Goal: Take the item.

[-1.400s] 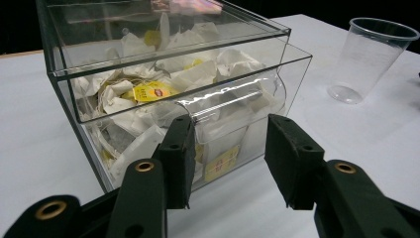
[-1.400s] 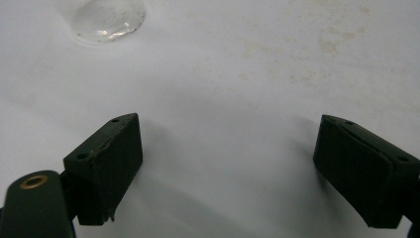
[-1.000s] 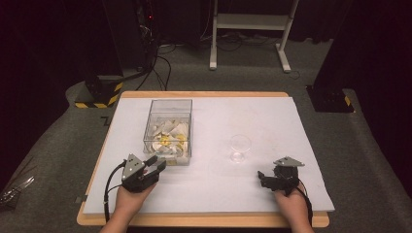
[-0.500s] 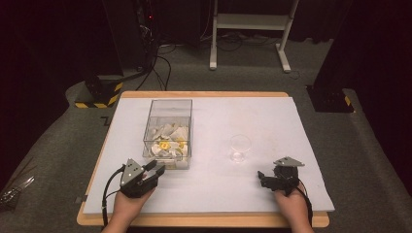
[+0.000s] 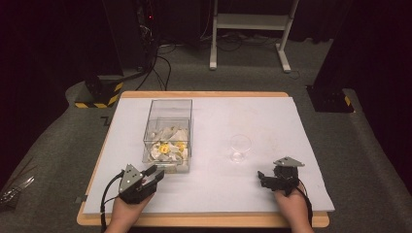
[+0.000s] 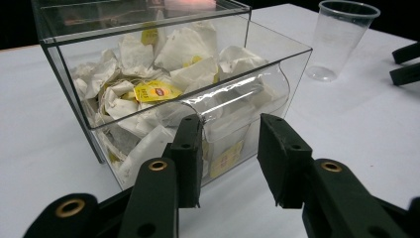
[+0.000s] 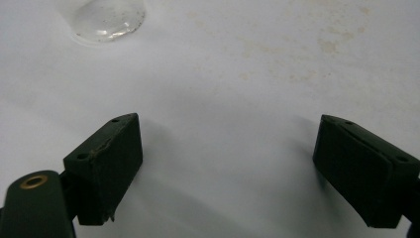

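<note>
The left gripper (image 6: 230, 161), fingers apart and just been narrowing with nothing between them, faces the clear teabag box (image 6: 163, 89) on the desk (image 5: 272, 121). Next, likely reaching a teabag through its front slot. The right gripper (image 7: 237, 168) rests with fingers wide apart, grasping nothing.

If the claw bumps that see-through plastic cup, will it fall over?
Probably. The clear plastic cup looks thin and empty, so it is likely very light. It stands upright on a base narrower than its rim, so a push up high may tip it. Squeezed hard, its walls could buckle.
</note>
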`<move>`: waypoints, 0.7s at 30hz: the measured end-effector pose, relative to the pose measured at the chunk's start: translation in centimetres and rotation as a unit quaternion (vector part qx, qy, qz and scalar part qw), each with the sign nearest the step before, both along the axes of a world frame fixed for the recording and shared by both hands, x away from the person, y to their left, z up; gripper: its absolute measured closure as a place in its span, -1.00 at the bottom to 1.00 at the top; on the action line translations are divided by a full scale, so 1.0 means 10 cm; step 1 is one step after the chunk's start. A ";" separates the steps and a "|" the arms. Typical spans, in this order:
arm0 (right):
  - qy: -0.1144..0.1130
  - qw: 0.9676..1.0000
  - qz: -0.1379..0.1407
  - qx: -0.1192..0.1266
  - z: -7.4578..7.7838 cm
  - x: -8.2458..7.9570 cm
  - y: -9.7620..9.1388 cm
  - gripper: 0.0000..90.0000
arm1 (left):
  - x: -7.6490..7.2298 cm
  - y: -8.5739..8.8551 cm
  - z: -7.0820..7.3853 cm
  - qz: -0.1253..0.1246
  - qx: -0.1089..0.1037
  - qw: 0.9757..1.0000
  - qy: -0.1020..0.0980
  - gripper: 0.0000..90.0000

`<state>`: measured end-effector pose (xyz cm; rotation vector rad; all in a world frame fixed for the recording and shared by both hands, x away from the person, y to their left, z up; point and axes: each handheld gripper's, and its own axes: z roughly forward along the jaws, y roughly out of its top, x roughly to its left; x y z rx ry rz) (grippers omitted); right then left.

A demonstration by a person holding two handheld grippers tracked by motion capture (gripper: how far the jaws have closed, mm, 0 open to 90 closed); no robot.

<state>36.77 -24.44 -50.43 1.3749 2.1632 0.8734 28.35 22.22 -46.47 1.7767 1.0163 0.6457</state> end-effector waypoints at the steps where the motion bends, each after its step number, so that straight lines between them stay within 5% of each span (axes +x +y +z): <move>1: 0.000 1.000 0.000 0.000 0.00 0.00 0.00 -0.74 | -0.01 0.00 0.00 0.001 0.001 1.000 0.000 0.37; 21: 0.000 1.000 -0.001 0.000 0.00 0.00 0.00 -0.73 | -0.15 0.16 0.05 0.029 0.012 0.999 -0.007 0.38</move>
